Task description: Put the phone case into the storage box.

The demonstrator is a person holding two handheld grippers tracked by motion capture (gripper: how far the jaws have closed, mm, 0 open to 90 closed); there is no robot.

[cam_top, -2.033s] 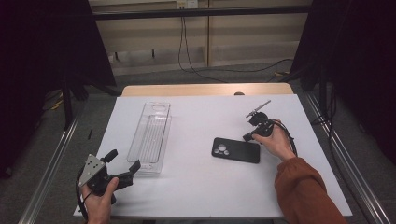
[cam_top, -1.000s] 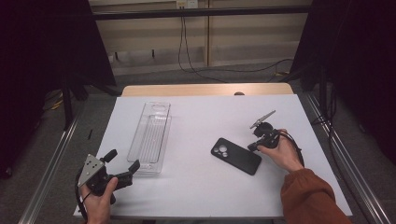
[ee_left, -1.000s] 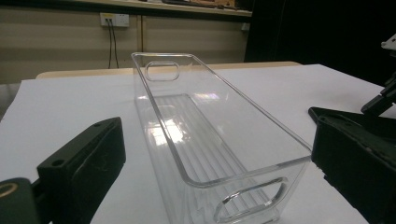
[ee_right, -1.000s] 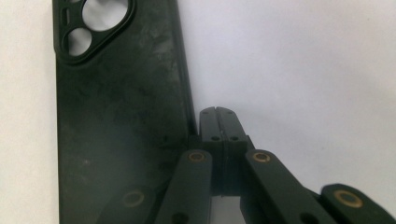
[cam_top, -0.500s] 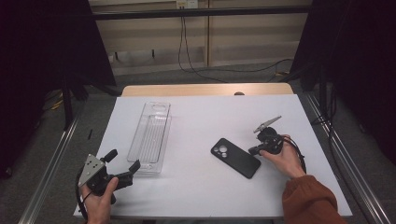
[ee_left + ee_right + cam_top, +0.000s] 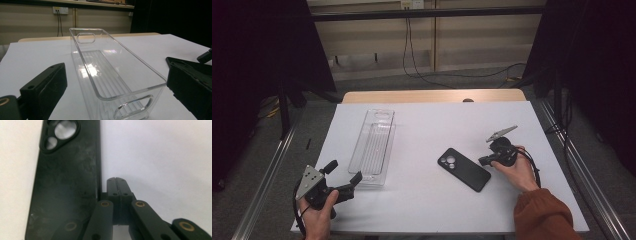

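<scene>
Lying just beside the right gripper's (image 6: 117,185) closed, empty jaws, the phone (image 6: 67,182).

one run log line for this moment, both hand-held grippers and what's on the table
left hand-held gripper: open, facing clear tray | right hand-held gripper: shut, tips against phone edge | phone: flat, camera side up

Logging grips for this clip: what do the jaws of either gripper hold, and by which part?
Nothing. The right gripper is shut beside the phone's long edge; the left gripper is open before the clear tray.
</scene>
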